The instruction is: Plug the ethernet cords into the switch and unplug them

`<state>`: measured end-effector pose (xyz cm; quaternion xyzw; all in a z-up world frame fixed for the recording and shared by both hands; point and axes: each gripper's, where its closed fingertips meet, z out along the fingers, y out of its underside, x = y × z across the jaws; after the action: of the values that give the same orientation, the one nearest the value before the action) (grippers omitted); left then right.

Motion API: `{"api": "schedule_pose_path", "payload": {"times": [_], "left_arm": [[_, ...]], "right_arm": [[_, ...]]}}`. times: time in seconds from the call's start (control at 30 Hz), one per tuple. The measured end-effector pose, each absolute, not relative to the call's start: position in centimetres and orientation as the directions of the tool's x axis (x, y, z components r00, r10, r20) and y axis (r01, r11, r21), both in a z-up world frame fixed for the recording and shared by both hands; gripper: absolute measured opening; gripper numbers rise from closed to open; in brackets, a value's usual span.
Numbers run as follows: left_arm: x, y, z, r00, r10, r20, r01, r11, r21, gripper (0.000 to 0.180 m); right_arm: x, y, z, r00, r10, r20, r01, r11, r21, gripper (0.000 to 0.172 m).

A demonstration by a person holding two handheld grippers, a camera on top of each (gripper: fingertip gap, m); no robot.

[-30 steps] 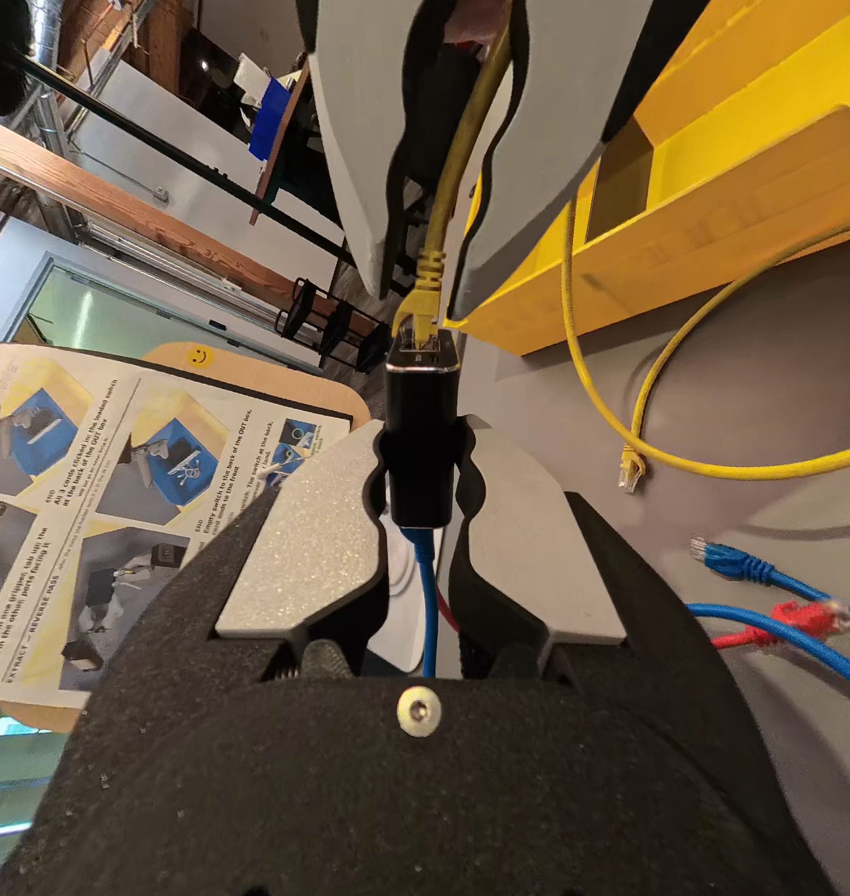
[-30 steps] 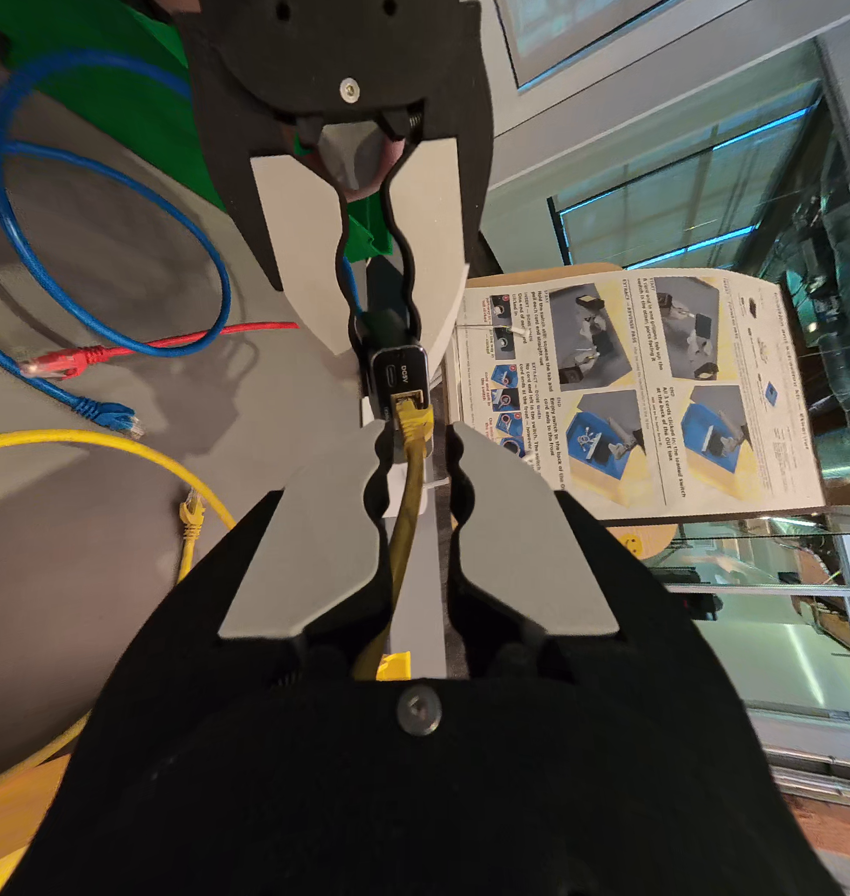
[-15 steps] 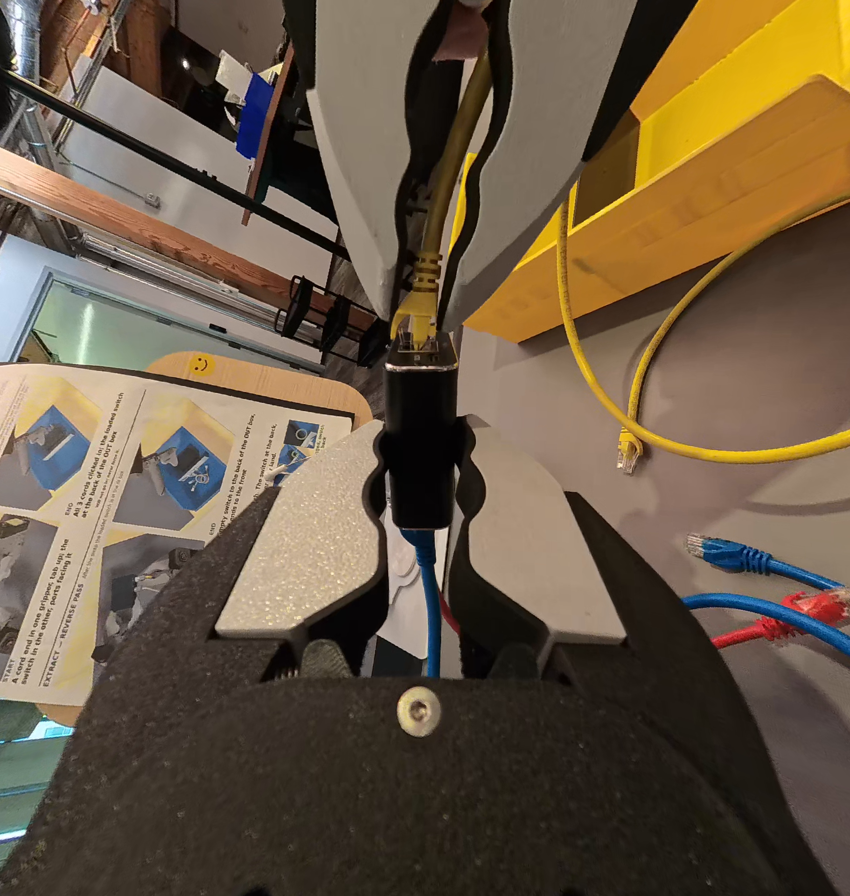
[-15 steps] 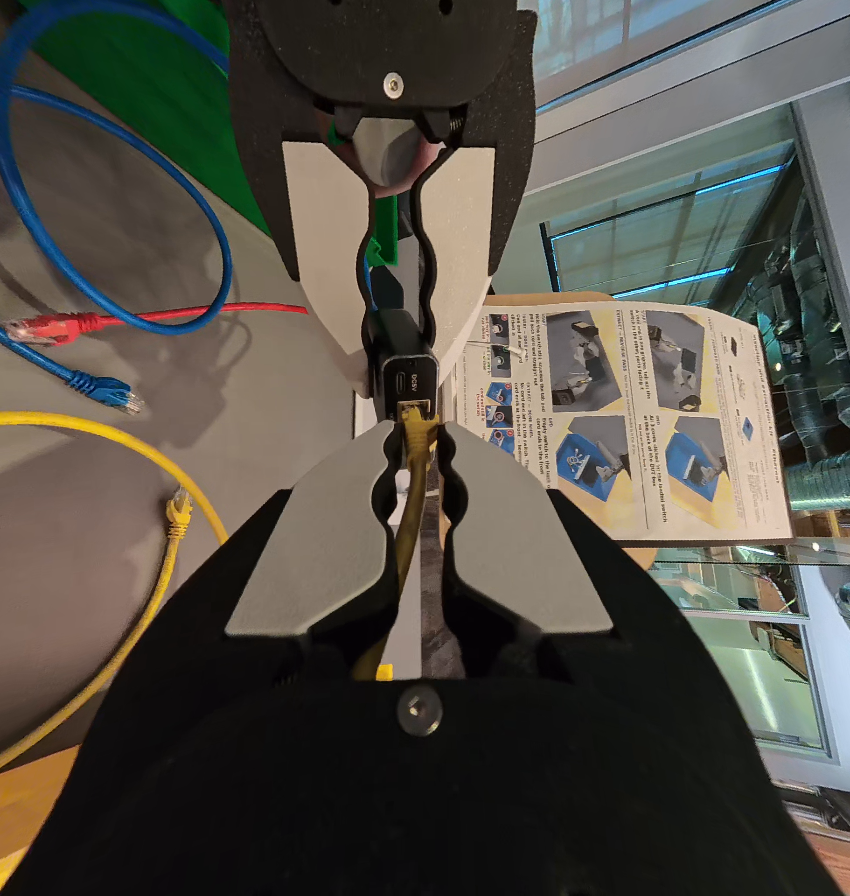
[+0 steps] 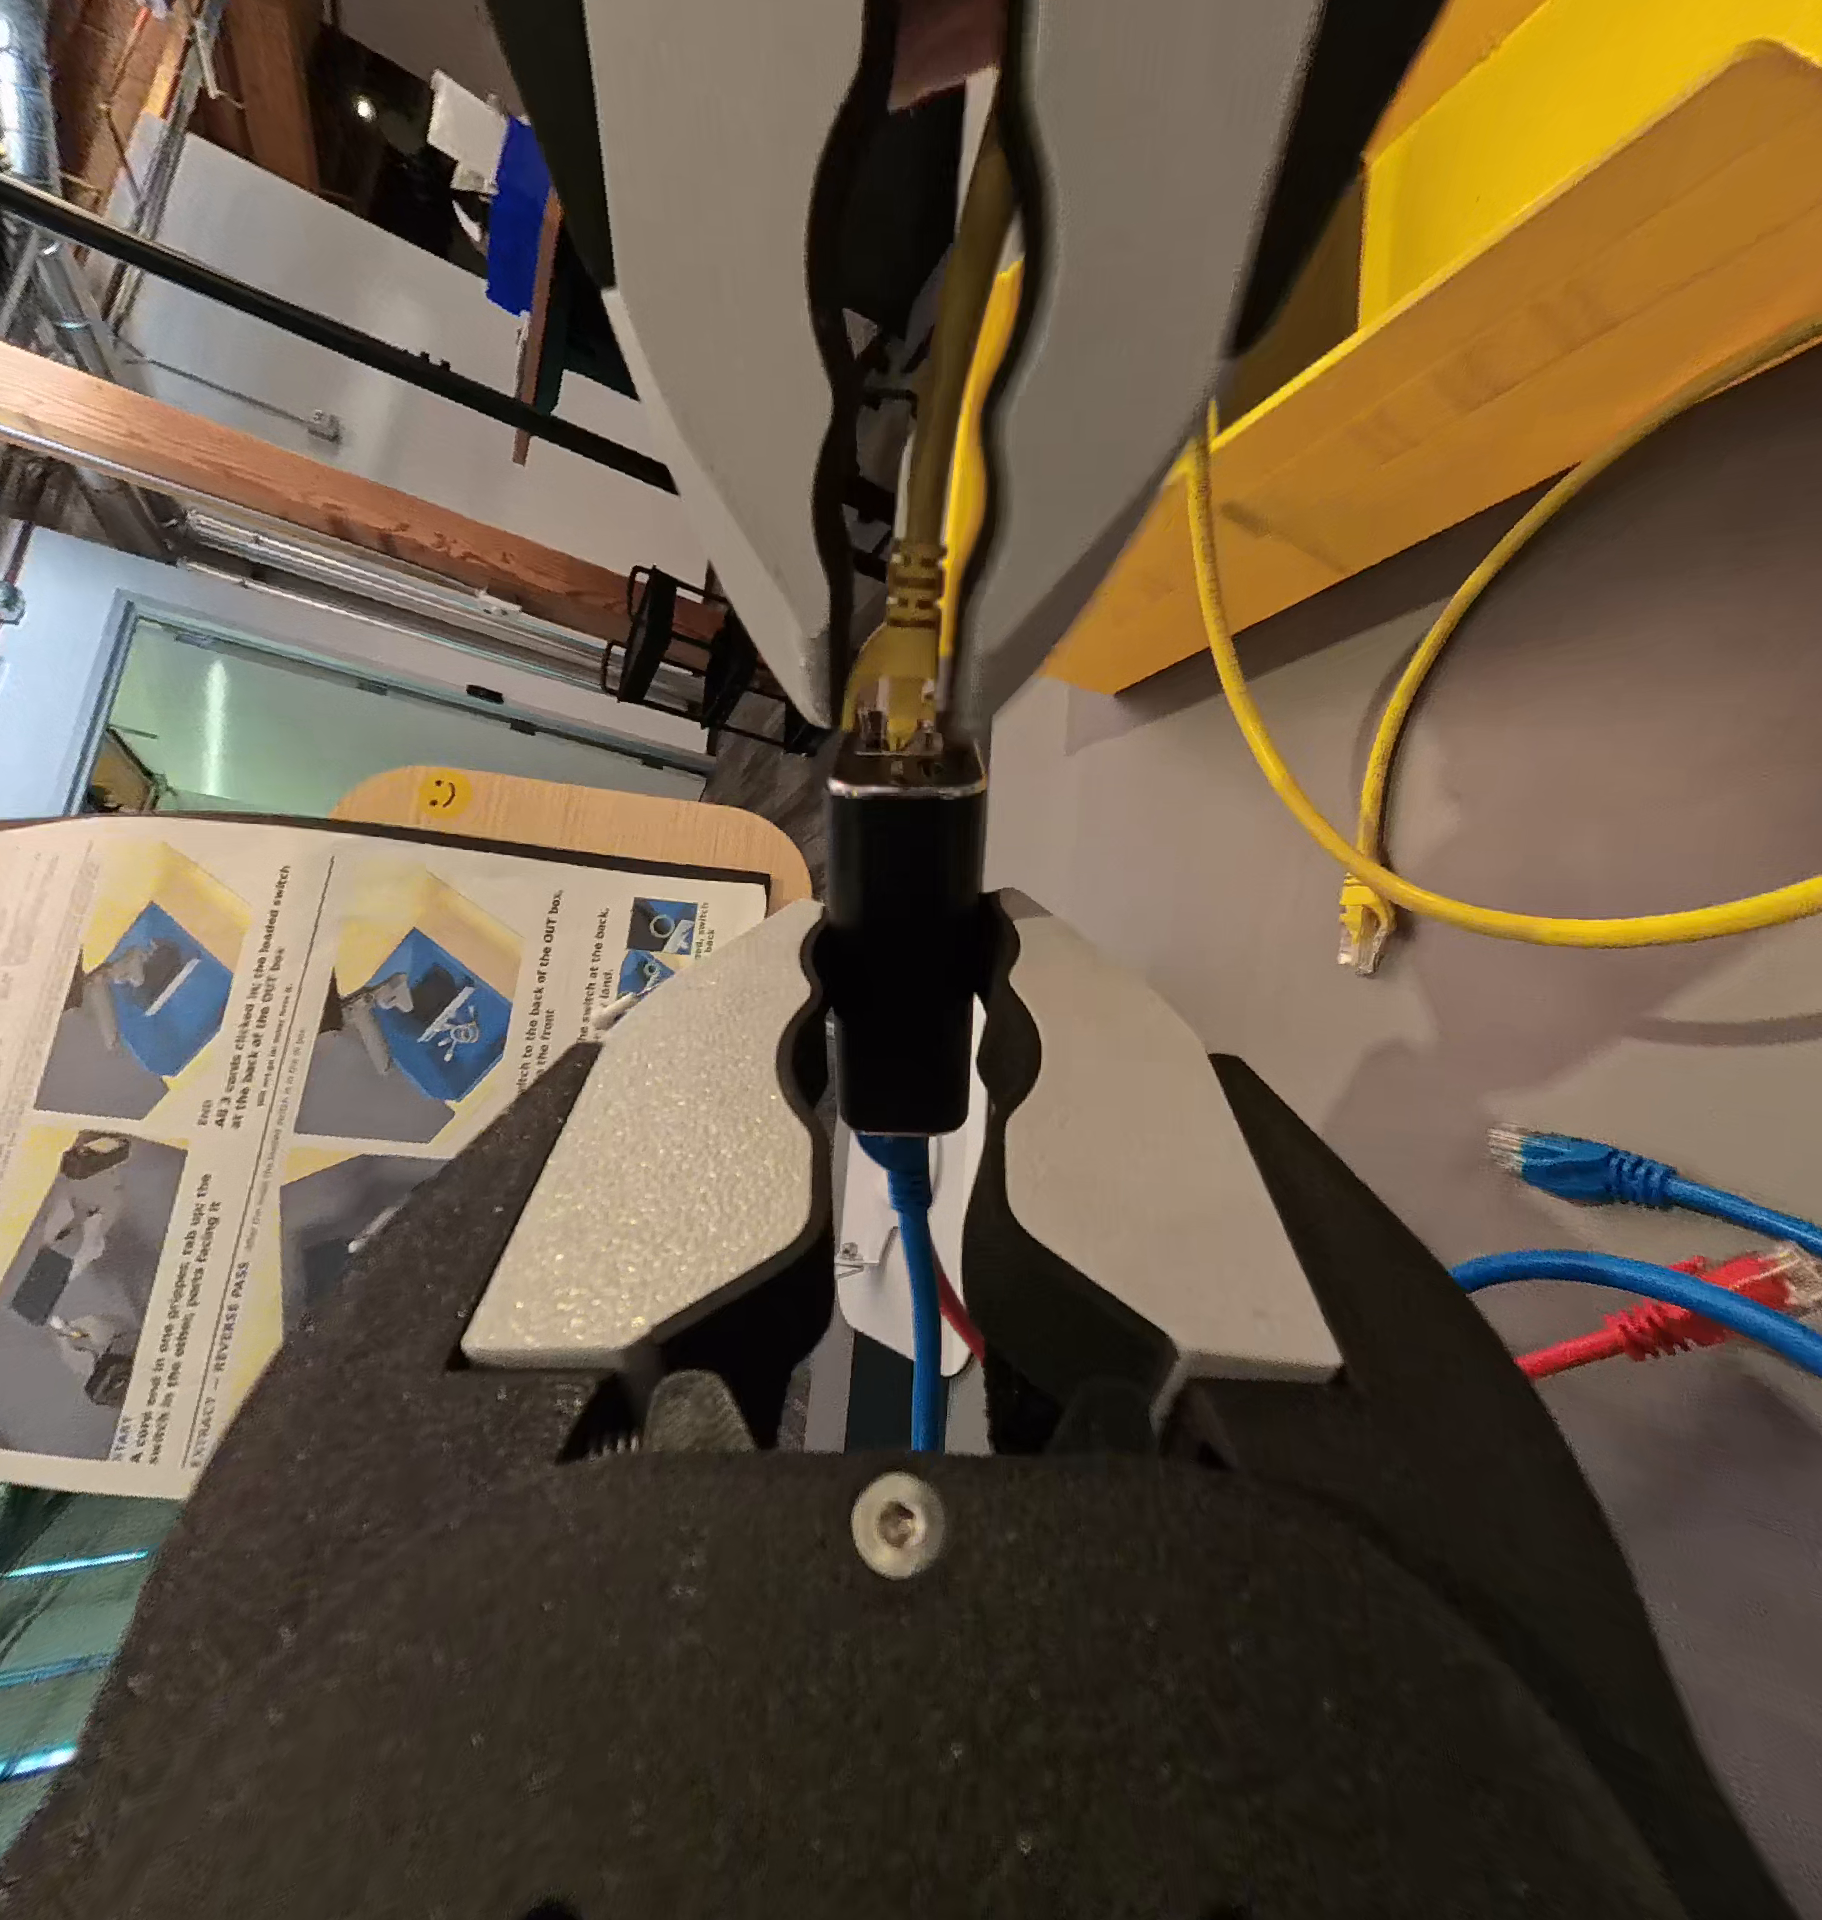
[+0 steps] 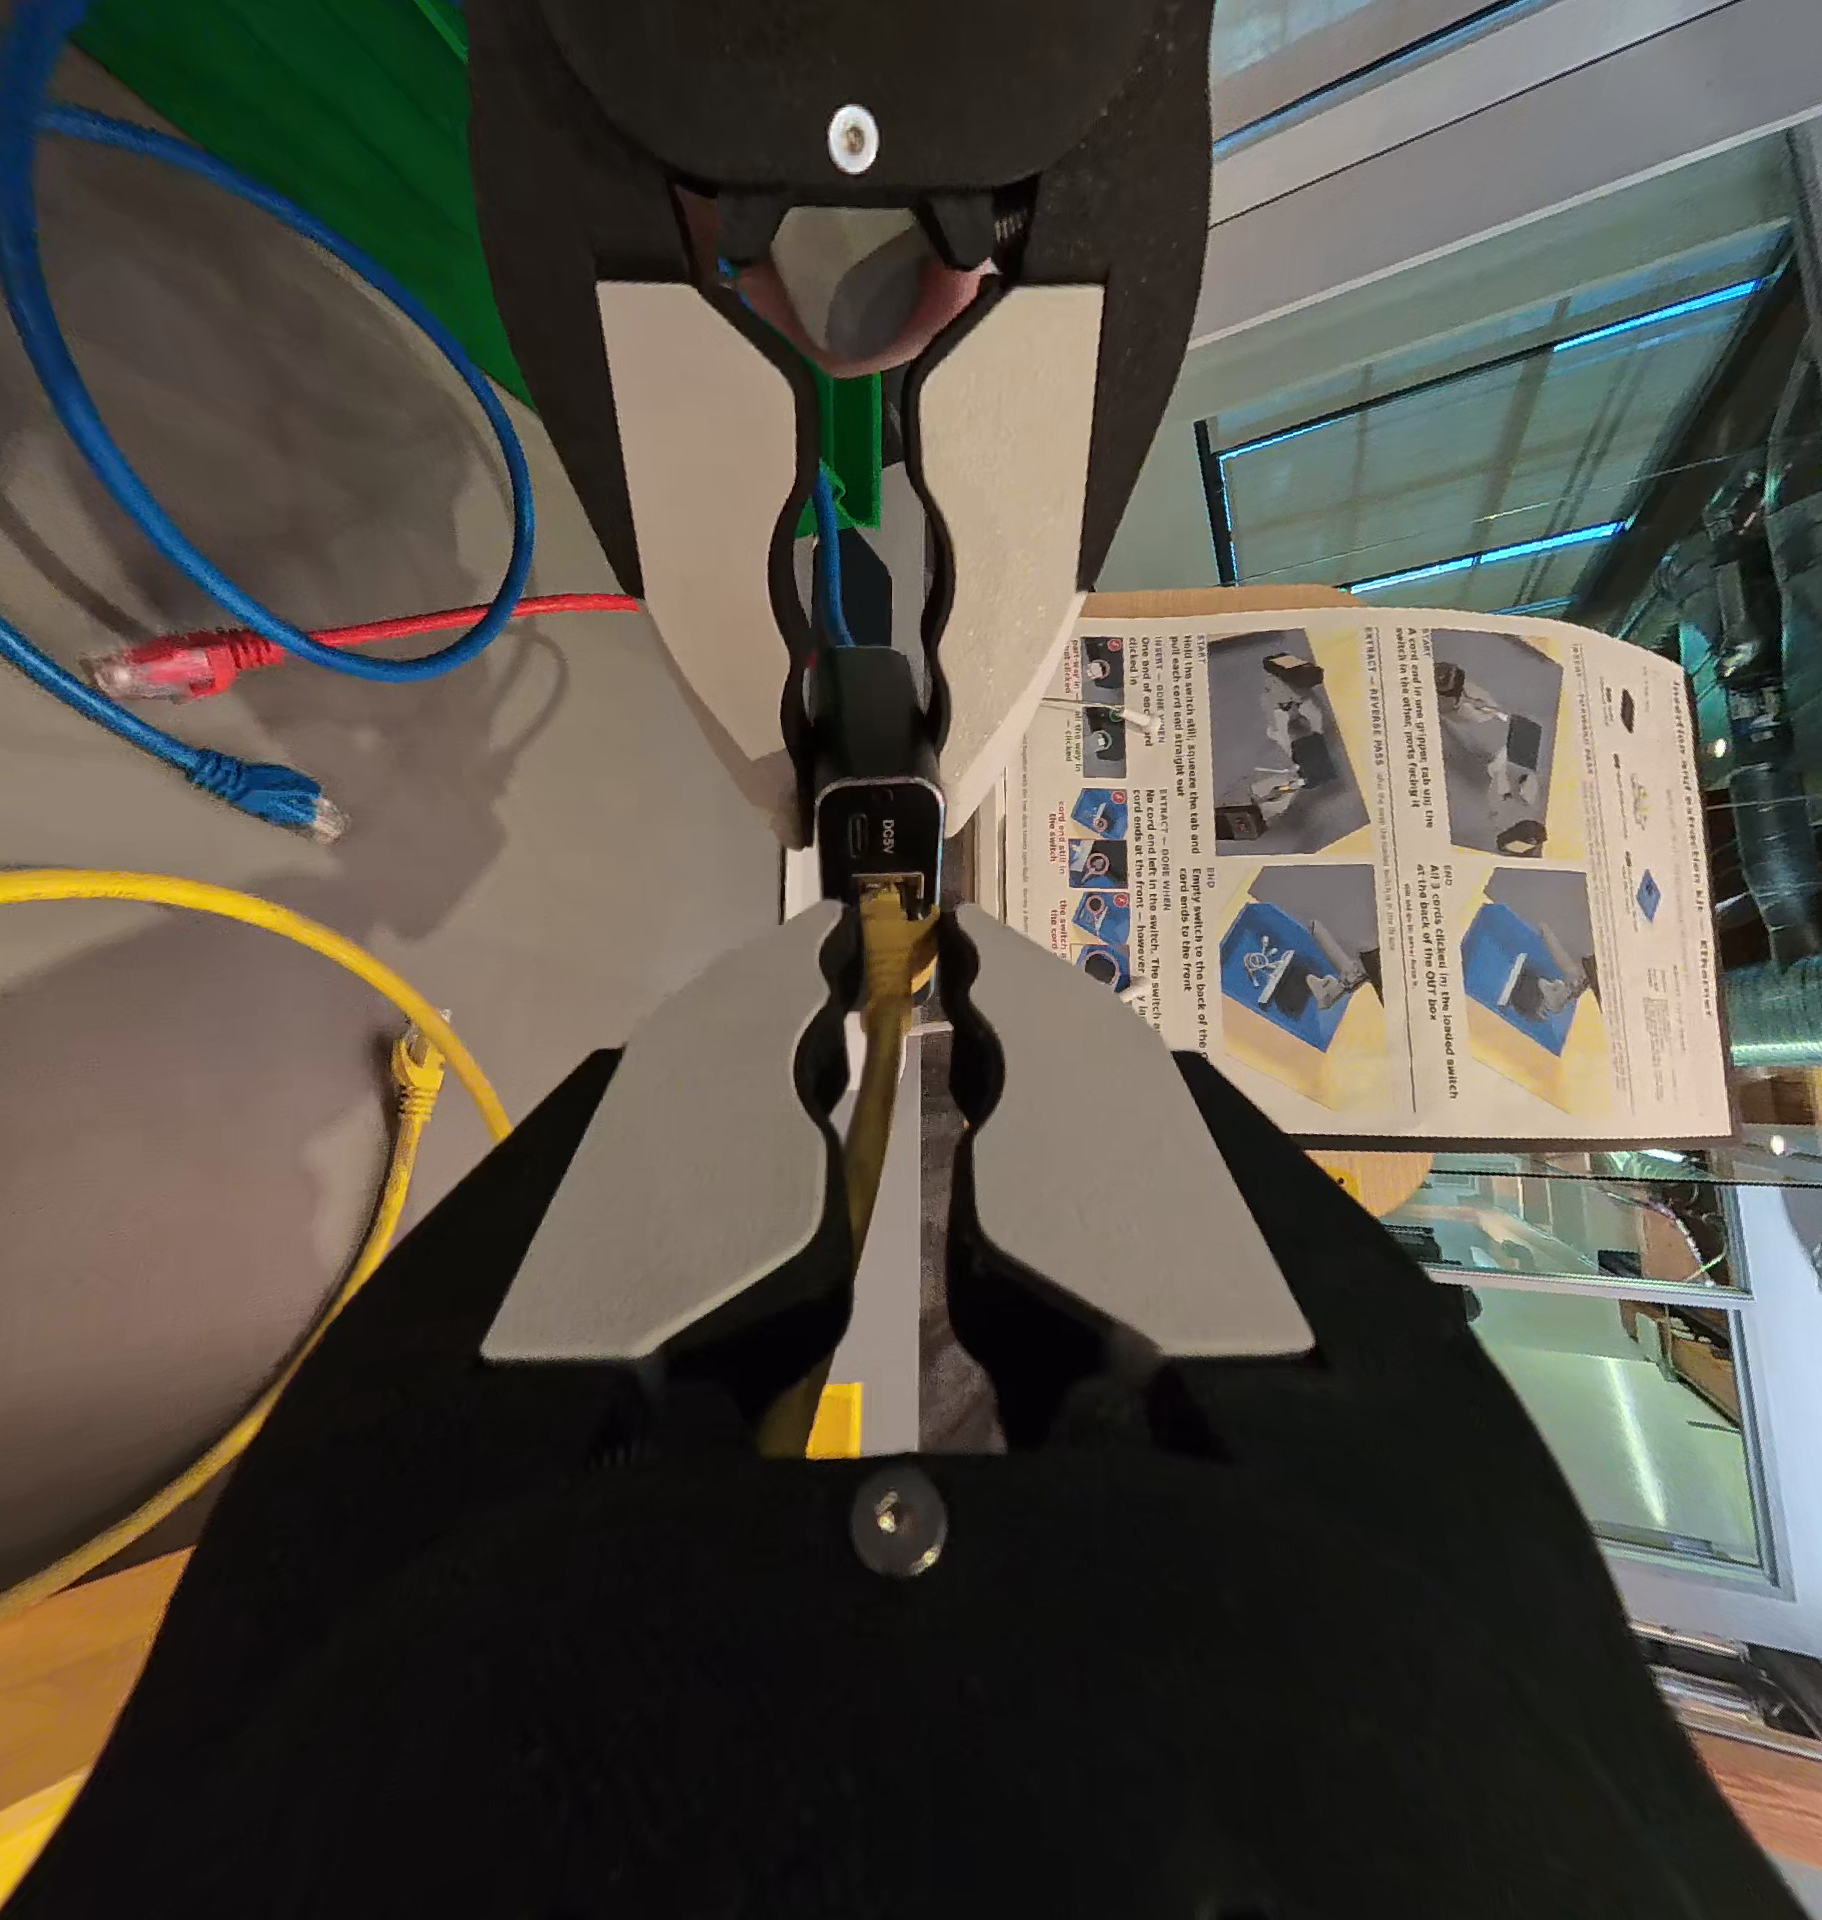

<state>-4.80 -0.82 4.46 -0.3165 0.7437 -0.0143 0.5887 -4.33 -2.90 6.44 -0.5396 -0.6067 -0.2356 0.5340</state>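
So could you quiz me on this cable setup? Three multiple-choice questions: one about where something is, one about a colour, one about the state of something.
1. Where is the small black switch?
A. lying on the grey table
B. between the left gripper's fingers
C. inside the yellow box

2. What colour is the cord at the port facing the right gripper?
A. yellow
B. red
C. green

3. How do the right gripper's fingers stand?
A. spread wide, nothing between them
B. closed in around the yellow plug
C. gripping the blue cord

Answers:
1 B: the left gripper clamps the black body on both sides, off the grey table.
2 A: the yellow plug sits at the switch's port.
3 B: both fingers sit tight against that plug.
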Motion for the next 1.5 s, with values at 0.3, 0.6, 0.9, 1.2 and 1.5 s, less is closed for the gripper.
{"api": "schedule_pose_path", "payload": {"times": [0.3,0.6,0.9,1.2,1.5], "left_arm": [[-4.8,-0.5,4.4,-0.092,-0.504,-0.859,-0.444,0.793,-0.418,0.024],[-3.9,-0.3,5.5,0.031,-0.479,-0.877,-0.408,0.795,-0.448,0.04],[-3.3,1.2,5.4,0.143,-0.379,-0.914,-0.438,0.804,-0.402,0.028],[-3.5,1.2,4.9,0.086,-0.364,-0.927,-0.476,0.803,-0.359,0.026],[-3.8,1.7,4.2,0.018,-0.296,-0.955,-0.531,0.806,-0.26,0.027]], "right_arm": [[-4.5,-2.6,6.7,0.148,0.382,0.912,0.912,0.304,-0.275,0.015],[-5.4,-2.1,7.0,0.199,0.393,0.898,0.906,0.274,-0.321,0.015],[-5.9,-2.3,7.5,0.217,0.362,0.907,0.902,0.281,-0.328,0.016],[-6.2,-2.5,7.0,0.126,0.33,0.936,0.931,0.287,-0.227,0.015],[-6.1,-2.2,6.0,0.088,0.357,0.93,0.951,0.248,-0.186,0.015]]}}
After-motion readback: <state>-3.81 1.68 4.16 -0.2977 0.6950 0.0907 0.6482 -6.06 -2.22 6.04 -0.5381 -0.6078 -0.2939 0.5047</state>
